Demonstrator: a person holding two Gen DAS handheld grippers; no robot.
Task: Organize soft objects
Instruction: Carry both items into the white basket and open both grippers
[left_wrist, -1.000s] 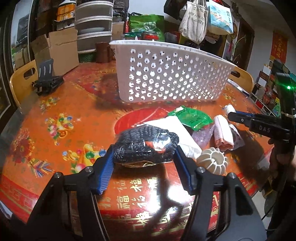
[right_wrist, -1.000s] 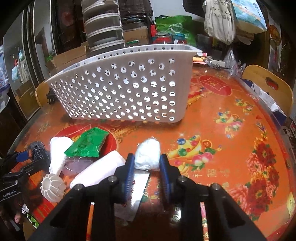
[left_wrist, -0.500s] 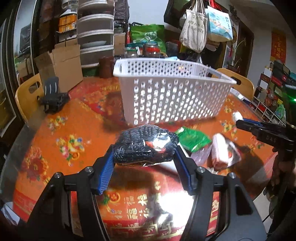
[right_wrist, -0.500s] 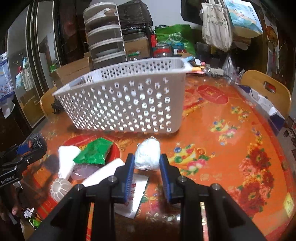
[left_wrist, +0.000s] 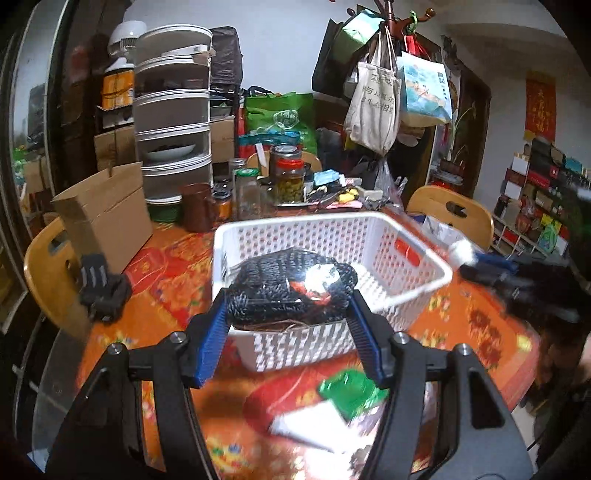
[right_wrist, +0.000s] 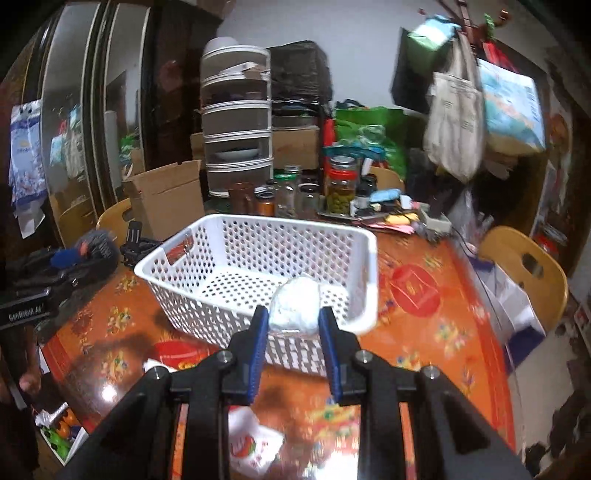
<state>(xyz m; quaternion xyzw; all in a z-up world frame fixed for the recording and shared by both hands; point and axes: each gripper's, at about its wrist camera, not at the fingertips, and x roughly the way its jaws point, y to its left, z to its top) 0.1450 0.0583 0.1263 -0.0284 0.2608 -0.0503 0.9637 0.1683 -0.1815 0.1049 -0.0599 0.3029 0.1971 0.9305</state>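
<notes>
My left gripper (left_wrist: 290, 312) is shut on a black knitted soft item in clear wrap (left_wrist: 290, 284) and holds it in the air above the near rim of the white perforated basket (left_wrist: 417, 254). My right gripper (right_wrist: 293, 317) is shut on a white soft bundle (right_wrist: 294, 308) and holds it above the near rim of the same basket (right_wrist: 255, 254), which looks empty. The right gripper also shows blurred at the right of the left wrist view (left_wrist: 491, 269). A green packet (left_wrist: 351, 389) and a white packet (left_wrist: 314, 422) lie on the orange table below.
Jars (left_wrist: 290, 173), a brown cup (left_wrist: 197, 212) and a cardboard box (left_wrist: 107, 214) stand behind the basket. A black phone stand (left_wrist: 101, 288) sits at the left. Wooden chairs (right_wrist: 524, 273) ring the table. A white bag (right_wrist: 255, 439) lies near the front edge.
Both grippers have risen from near the table and moved toward the basket, each carrying its item. The basket's inside now shows from above.
</notes>
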